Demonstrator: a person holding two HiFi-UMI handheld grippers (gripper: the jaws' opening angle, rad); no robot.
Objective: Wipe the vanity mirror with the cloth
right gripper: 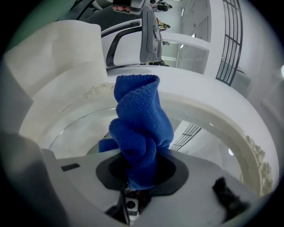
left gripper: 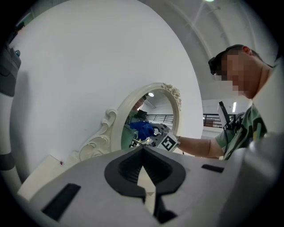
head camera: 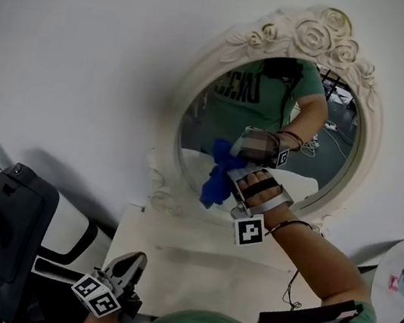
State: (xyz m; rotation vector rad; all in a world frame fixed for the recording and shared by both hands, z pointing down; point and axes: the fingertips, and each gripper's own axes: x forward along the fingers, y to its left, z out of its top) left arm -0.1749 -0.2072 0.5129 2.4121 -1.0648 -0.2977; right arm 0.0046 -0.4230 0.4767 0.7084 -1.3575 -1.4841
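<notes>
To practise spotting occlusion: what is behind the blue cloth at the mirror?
Behind the bunched blue microfibre cloth, clamped in the right tool, lies the glass of the oval cream carved-frame vanity mirror. The patch it covers is hidden.

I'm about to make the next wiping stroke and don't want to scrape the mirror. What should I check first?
1. Is the cloth gripped by the right tongs: ok, shut on it.
2. Is the cloth over the mirror glass, not the frame: ok, at the lower left of the glass.
3. Is only the cloth, not the right tongs, touching the glass: cannot tell.
4. Are the left tongs away from the mirror: ok, shut, empty, held low.
5. Are smears left on the glass: cannot tell.
</notes>
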